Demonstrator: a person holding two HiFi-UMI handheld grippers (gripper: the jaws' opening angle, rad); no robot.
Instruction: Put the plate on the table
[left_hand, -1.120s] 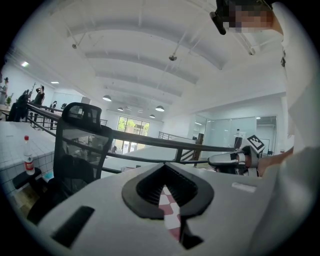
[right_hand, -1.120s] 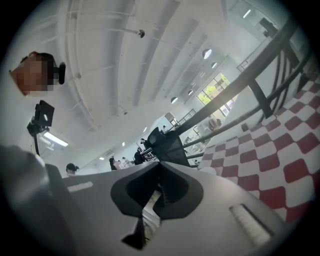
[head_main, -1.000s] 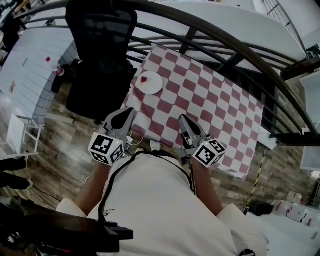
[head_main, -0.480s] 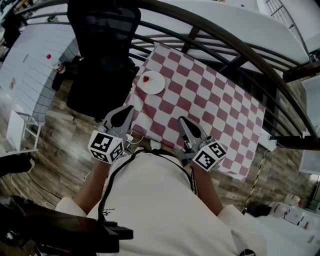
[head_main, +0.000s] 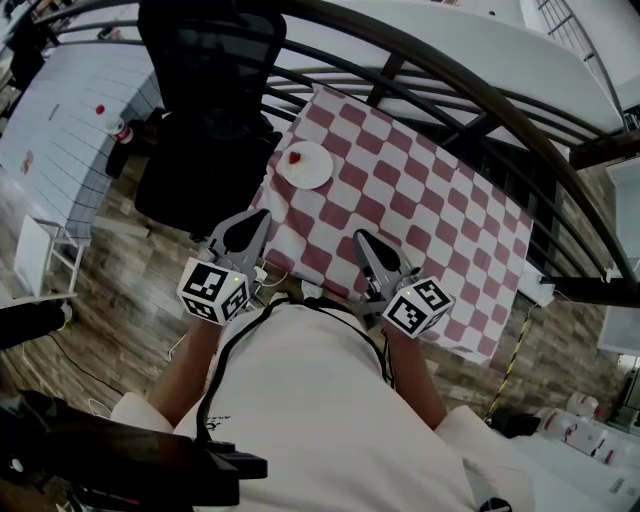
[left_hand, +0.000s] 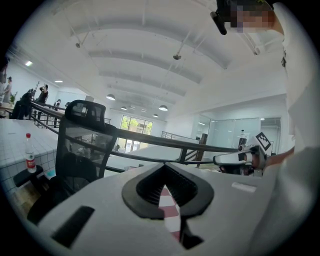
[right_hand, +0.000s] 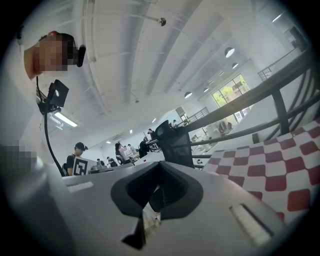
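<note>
On the bench's (head_main: 420, 190) far left corner, a red thing (head_main: 294, 156) too small to identify sits on the plate (head_main: 310, 168), which lies flat, round, without a long axis. The left gripper (head_main: 257, 221) and right gripper (head_main: 363, 239) are closed, empty.

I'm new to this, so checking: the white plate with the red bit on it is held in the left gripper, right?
No: the white plate with the red bit lies on the checked tablecloth, apart from the left gripper, as the head view shows.
</note>
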